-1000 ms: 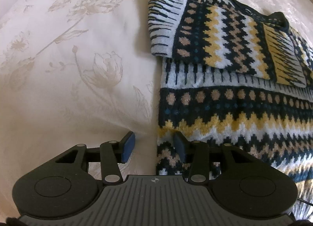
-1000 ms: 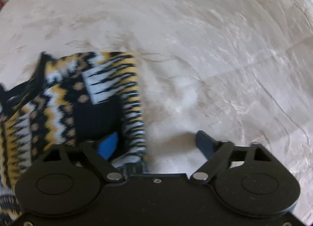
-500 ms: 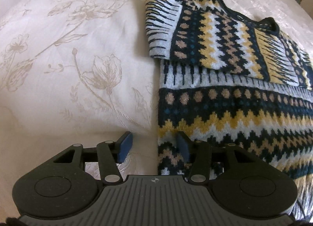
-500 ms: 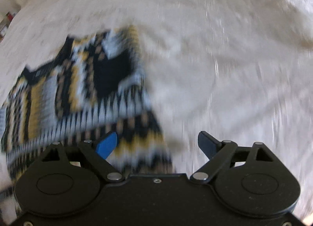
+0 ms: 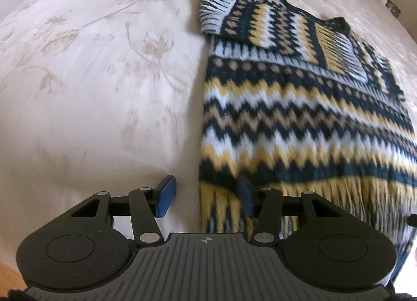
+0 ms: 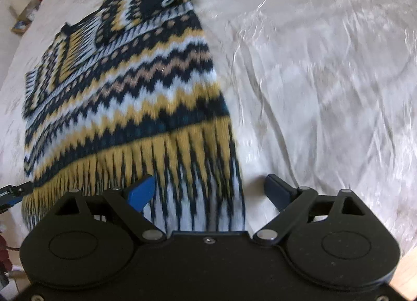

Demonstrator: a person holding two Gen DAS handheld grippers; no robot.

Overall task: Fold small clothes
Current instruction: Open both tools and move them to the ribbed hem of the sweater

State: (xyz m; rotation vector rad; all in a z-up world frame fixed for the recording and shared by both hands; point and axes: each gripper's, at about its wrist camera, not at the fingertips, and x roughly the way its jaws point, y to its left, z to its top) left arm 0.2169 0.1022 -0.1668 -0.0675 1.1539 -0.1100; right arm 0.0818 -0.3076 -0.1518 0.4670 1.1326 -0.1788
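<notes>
A cream floral bedspread (image 5: 91,92) is carrying the zigzag-patterned knitted sweater (image 5: 299,118), sleeves folded in. The right gripper (image 6: 209,188) is gaping wide over its hem corner; the left gripper (image 5: 206,194) is half-open, both holding nothing.

1. The sweater (image 5: 299,118) is thick, fuzzy knit wool-like cloth, matt, with a ribbed hem.
2. The bedspread (image 5: 104,92) is smooth cream cloth with a faint woven floral sheen; in the right wrist view it looks glossy and creased.
3. The left gripper (image 5: 206,194) and right gripper (image 6: 208,191) are matt black plastic with shiny metal rivets and blue pads.
</notes>
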